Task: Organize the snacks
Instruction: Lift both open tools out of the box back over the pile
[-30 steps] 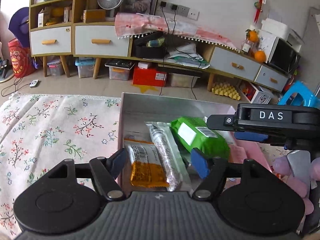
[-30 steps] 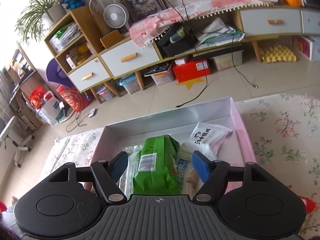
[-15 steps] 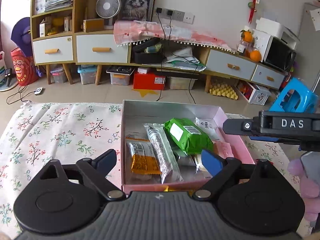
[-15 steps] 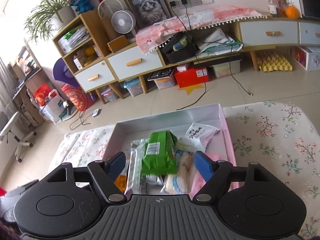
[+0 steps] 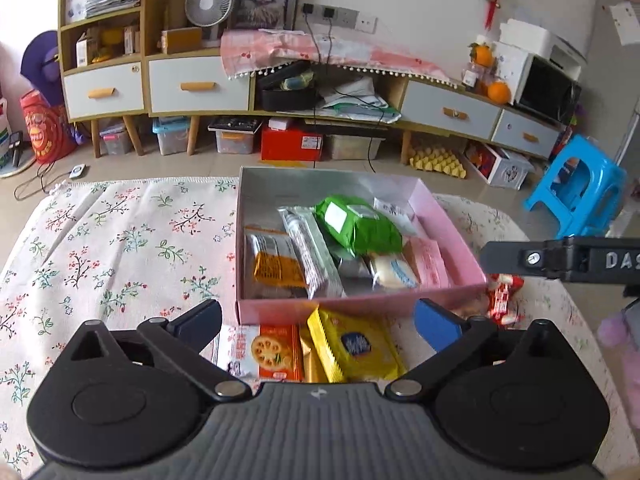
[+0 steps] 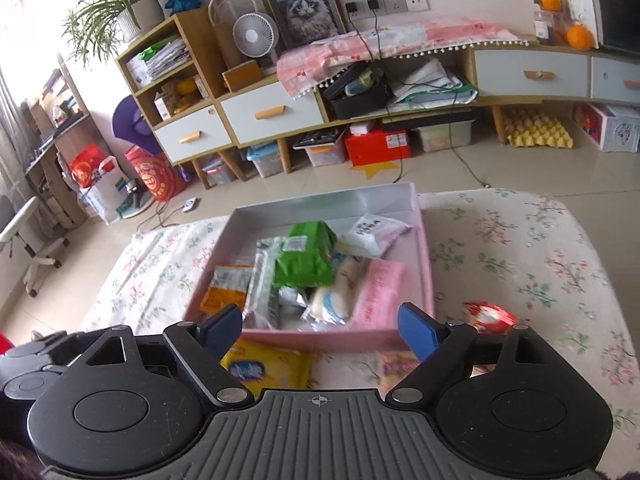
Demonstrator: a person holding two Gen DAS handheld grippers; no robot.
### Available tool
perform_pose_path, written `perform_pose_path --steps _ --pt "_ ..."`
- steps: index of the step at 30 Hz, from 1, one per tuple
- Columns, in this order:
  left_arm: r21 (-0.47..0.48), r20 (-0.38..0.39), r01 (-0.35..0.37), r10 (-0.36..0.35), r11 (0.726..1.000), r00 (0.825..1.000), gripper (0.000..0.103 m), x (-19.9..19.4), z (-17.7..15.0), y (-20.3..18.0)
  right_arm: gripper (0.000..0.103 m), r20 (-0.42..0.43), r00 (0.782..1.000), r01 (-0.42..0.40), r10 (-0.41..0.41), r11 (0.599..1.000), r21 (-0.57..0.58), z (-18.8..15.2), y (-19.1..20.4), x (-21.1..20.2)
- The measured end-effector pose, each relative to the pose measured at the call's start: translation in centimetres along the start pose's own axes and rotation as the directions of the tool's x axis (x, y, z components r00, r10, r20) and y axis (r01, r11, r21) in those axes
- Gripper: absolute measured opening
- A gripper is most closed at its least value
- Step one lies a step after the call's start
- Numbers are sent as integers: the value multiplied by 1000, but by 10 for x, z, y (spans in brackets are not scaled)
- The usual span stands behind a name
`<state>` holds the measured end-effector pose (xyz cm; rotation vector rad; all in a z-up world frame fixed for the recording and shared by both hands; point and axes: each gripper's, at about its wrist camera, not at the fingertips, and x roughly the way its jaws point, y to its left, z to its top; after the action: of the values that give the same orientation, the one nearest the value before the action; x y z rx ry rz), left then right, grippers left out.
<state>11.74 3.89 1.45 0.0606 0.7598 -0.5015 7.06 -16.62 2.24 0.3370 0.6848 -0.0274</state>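
A pink box (image 5: 360, 307) (image 6: 320, 336) on the floral cloth holds several snack packs, with a green pack (image 5: 358, 226) (image 6: 304, 256) on top. In front of the box lie a yellow pack (image 5: 356, 346) (image 6: 264, 368) and an orange cracker pack (image 5: 272, 354). A red wrapped snack (image 5: 502, 294) (image 6: 490, 315) lies right of the box. My left gripper (image 5: 318, 322) hangs above the loose packs, jaws still opening, nothing between them. My right gripper (image 6: 320, 332) is over the box's near wall, jaws also opening and empty; its side shows in the left wrist view.
The floral cloth (image 5: 120, 248) covers the table. Beyond the table's far edge stand low cabinets (image 5: 192, 84), storage bins and a blue stool (image 5: 580, 188). A pale pink pack (image 6: 396, 364) lies near the box front. A purple soft thing (image 5: 624, 340) sits at right.
Both grippers drew back and up from inside the box while their jaws spread wider. The green pack stayed in the box. Loose packs in front of the box came into view.
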Motion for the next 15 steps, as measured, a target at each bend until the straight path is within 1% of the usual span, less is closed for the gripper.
perform_pose_path --steps 1,4,7,11,15 --pt "8 5 -4 4 1000 1000 103 1 -4 0 91 3 1000 3 -3 1000 -2 -4 -2 -2" --pt "12 -20 -24 24 1000 1000 103 3 -6 -2 93 33 999 27 -27 1000 7 -16 -13 -8" --pt "-8 -16 -15 15 1000 1000 103 0 -9 1 93 13 998 55 -55 998 24 -21 -22 -6" --pt "-5 -13 -41 41 999 999 103 0 -15 6 93 -4 998 58 -58 997 42 -29 -32 -8" --pt "15 -28 -50 51 999 998 103 0 -24 9 93 -23 997 72 -73 997 -15 -39 -32 -8"
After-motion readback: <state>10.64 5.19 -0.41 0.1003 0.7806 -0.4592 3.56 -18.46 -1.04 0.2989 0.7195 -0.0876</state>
